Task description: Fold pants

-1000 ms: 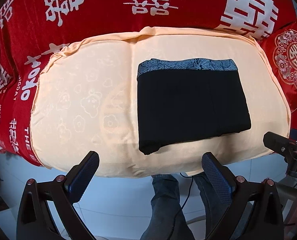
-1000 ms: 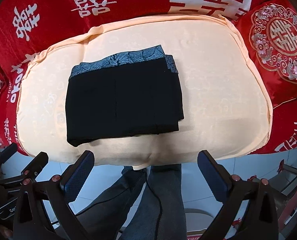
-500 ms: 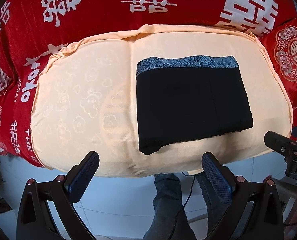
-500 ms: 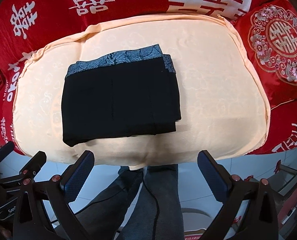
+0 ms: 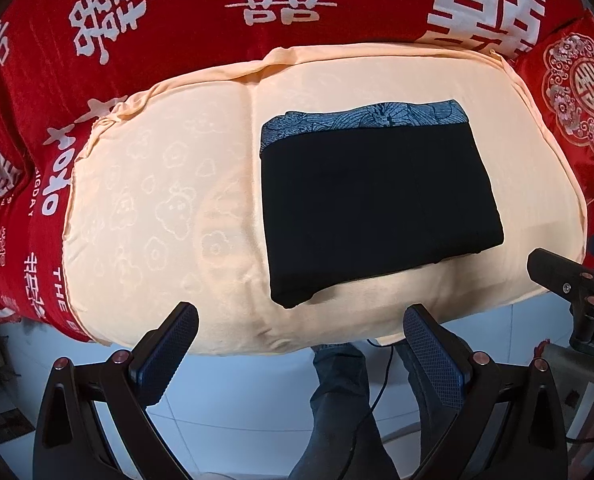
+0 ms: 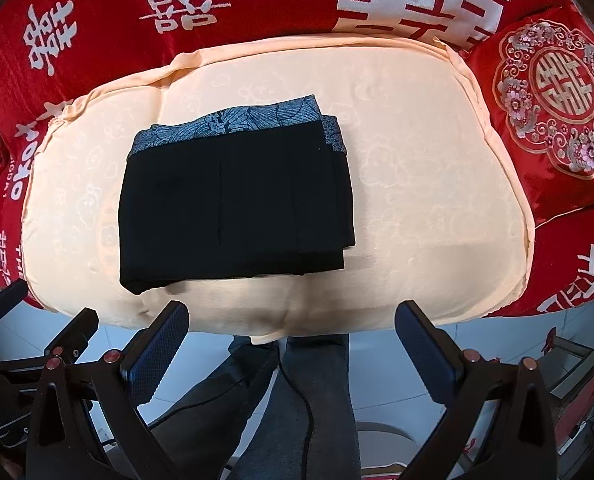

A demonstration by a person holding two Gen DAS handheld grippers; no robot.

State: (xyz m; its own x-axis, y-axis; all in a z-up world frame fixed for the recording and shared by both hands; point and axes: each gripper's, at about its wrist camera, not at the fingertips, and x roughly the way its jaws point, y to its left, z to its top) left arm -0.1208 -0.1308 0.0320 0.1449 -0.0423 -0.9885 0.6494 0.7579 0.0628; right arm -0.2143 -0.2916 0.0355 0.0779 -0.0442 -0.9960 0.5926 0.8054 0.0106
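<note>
**A:** ok so the pants are a black folded rectangle, sitting centre-right in the left wrist view and centre-left in the right wrist one, on the peach cushion. There's a blue-grey patterned band along the far edge; I'd guess it's the waistband. Looks pretty much done to me, just one near-left corner poking out a bit.

**B:** how do you reckon it handles?

**A:** soft and light, I'd say. Thin floppy cloth, no stiffness, several layers stacked. Not fragile, but the layers could slide apart if you lift by only the top one. If it needs moving or squaring up, I'd pinch through the whole stack at the near edge, one claw toward each near corner. The cushion is squishy too, so pressing down will sink.

**B:** and the claws?

**A:** left claw is spread wide, nothing in it, hovering off the near edge of the cushion at the bottom of the frame. Right claw is the same, gaping and empty, clear of the cloth. The person's legs show below.

**B:** any writing?

**A:** the red cover behind has big white double-happiness characters all over. At the left of the left wrist view I can read "THE", and something ending in "DAY"; the rest is too warped. The red pillow at upper right has a round embroidered emblem. No brand visible on the pants.
</note>
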